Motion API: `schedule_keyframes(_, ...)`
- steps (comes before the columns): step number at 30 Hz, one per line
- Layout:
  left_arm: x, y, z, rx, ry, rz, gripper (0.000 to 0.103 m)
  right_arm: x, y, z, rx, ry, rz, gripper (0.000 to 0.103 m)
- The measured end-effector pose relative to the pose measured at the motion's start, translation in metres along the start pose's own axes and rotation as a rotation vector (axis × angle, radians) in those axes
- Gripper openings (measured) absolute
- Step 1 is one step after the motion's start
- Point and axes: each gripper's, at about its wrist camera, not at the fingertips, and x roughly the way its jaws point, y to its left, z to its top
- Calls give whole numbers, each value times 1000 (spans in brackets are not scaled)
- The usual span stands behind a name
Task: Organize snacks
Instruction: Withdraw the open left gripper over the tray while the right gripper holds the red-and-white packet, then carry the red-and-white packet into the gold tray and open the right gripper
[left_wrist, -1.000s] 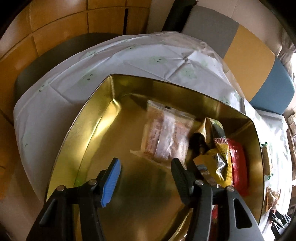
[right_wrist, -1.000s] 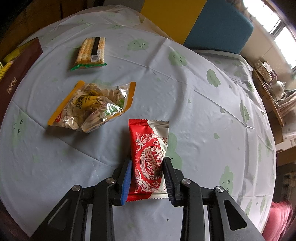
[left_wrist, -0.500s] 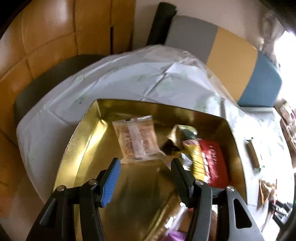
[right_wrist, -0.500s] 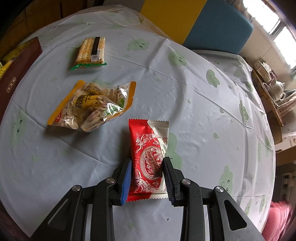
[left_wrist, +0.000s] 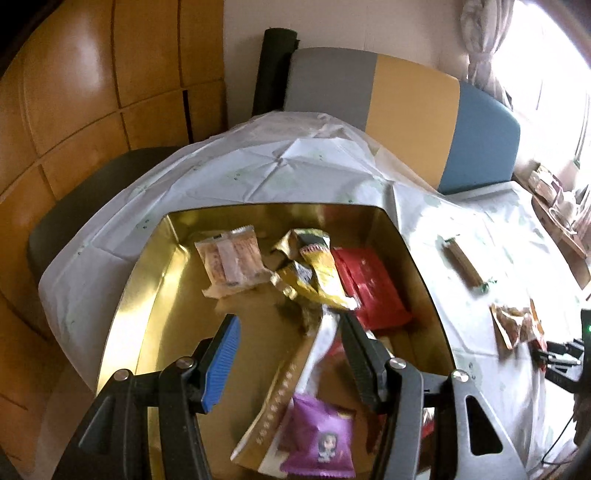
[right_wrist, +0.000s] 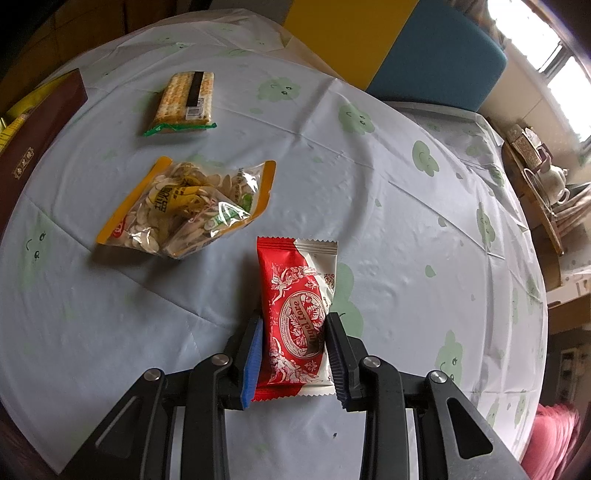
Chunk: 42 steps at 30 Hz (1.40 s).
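Red-and-white foil snack packet (right_wrist: 297, 317), printed with a white ornamental oval label, lying flat on the counter (right_wrist: 406, 221) under a pale blue cloth with green cloud faces. The right hand-held gripper (right_wrist: 293, 354) is closed on the packet's lower half, blue pad on its left edge, black pad on its right. Beyond it to the left lie a clear, orange-edged bag of pale seeds (right_wrist: 188, 206) and, farther off, a green-trimmed pack of yellow crackers (right_wrist: 184, 99). The left hand-held gripper (left_wrist: 288, 354) hangs with jaws apart and empty above a gold metal tin (left_wrist: 155, 280). The tin holds a clear-wrapped biscuit pack (left_wrist: 231, 260), a yellow crinkled wrapper (left_wrist: 317, 273), a red foil packet (left_wrist: 369, 288) and a purple pouch (left_wrist: 321, 439).
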Motion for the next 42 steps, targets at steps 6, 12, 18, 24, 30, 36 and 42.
schedule_keyframes(6,-4,-8,-14,5,11,-23,58,0,1,0,-4,-1,0,33)
schedule_keyframes(12,-7,-14,-19,19,8,-36,58,0,0,1,9,-2,5,32)
schedule_keyframes(18,-7,-12,-20,15,9,-45,58,1,-8,2,52,6,41,32)
schedule_keyframes(24,-8,-7,-22,19,5,-39,58,3,-17,5,86,21,74,32)
schedule_keyframes(30,-9,1,-21,-3,-2,-36,58,-11,-34,13,157,-2,96,31)
schedule_keyframes(36,-11,8,-21,-22,-8,-34,58,-51,-36,23,190,-117,130,31)
schedule_keyframes(42,-11,18,-22,-41,-4,-29,58,-79,-5,27,155,-196,227,31)
